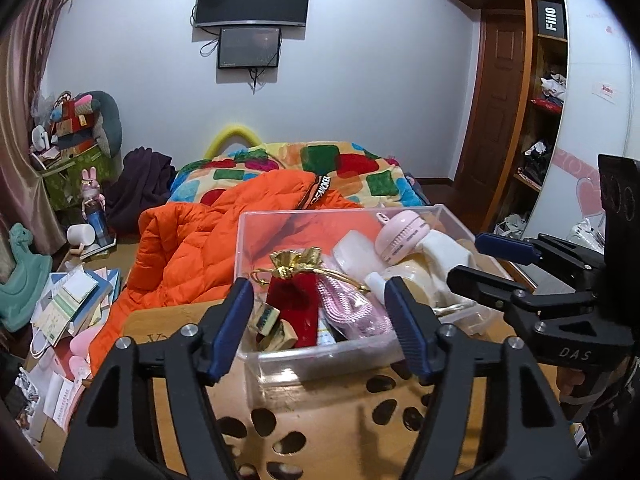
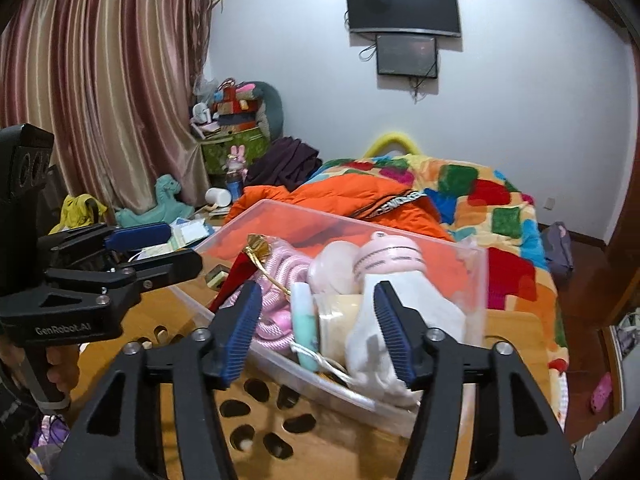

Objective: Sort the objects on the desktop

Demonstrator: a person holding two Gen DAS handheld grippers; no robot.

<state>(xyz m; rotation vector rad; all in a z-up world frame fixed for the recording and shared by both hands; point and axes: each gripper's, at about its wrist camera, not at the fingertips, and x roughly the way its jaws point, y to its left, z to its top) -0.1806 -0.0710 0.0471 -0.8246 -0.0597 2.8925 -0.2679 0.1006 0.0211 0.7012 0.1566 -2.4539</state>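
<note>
A clear plastic box (image 1: 332, 354) (image 2: 476, 276) stands on a wooden table (image 1: 320, 420) (image 2: 352, 440). It holds a red pouch with a gold top (image 1: 296, 300), a pink cord (image 1: 352, 304) (image 2: 276, 276), a pink handheld fan (image 1: 400, 240) (image 2: 388, 258), a small teal bottle (image 2: 306, 326), white cloth (image 2: 372, 344) and small stamps (image 1: 272, 326). My left gripper (image 1: 320, 328) is open and empty just before the box's near wall. My right gripper (image 2: 316, 332) is open and empty at the box's right end; it shows in the left wrist view (image 1: 492, 256).
An orange jacket (image 1: 188, 248) (image 2: 360, 200) and a patchwork quilt (image 1: 340, 160) (image 2: 480, 200) lie on the bed behind the table. Books and papers (image 1: 72, 304) pile at the left. The tabletop has oval cut-outs (image 1: 264, 420). A wardrobe (image 1: 540, 120) stands at the right.
</note>
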